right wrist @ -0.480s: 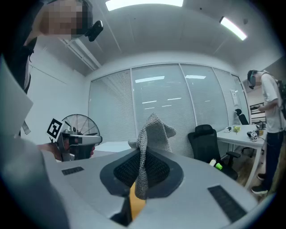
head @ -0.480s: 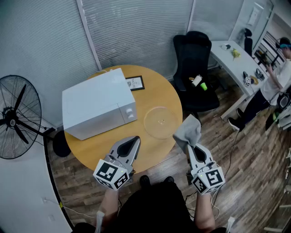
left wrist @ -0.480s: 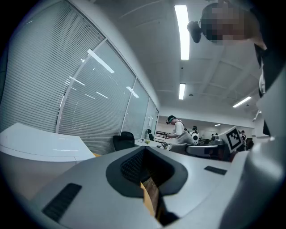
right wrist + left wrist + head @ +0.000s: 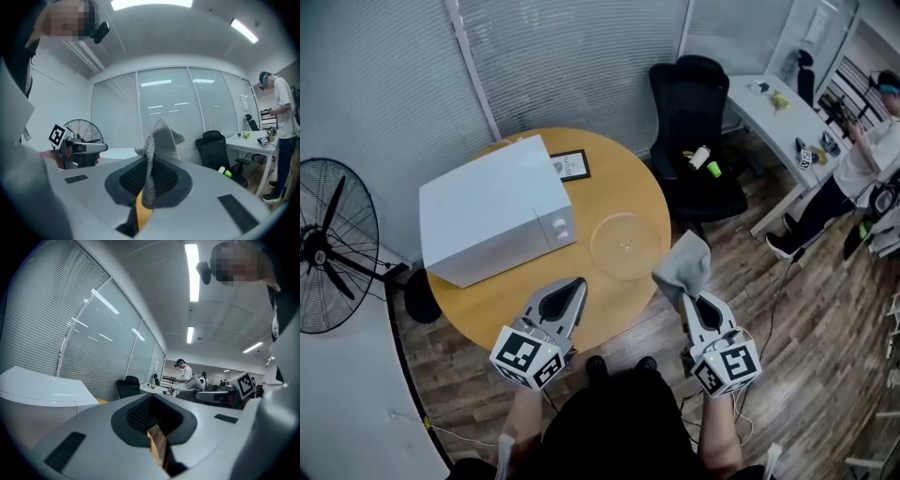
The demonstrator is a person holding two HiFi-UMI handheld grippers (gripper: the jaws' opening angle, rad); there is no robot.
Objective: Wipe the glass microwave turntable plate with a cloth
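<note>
The clear glass turntable plate lies flat on the round wooden table, to the right of the white microwave. My right gripper hovers just off the table's near right edge, shut on a grey cloth that stands up from its jaws; the cloth fills the middle of the right gripper view. My left gripper is shut with nothing in it, held level over the table's near edge, in front of the microwave.
A black office chair stands behind the table. A floor fan is at the left. A framed card lies by the microwave. A person stands at a white desk at the far right.
The head view has shifted slightly, so the table sits a little further left and up in the frame. Both grippers keep their places and their grip.
</note>
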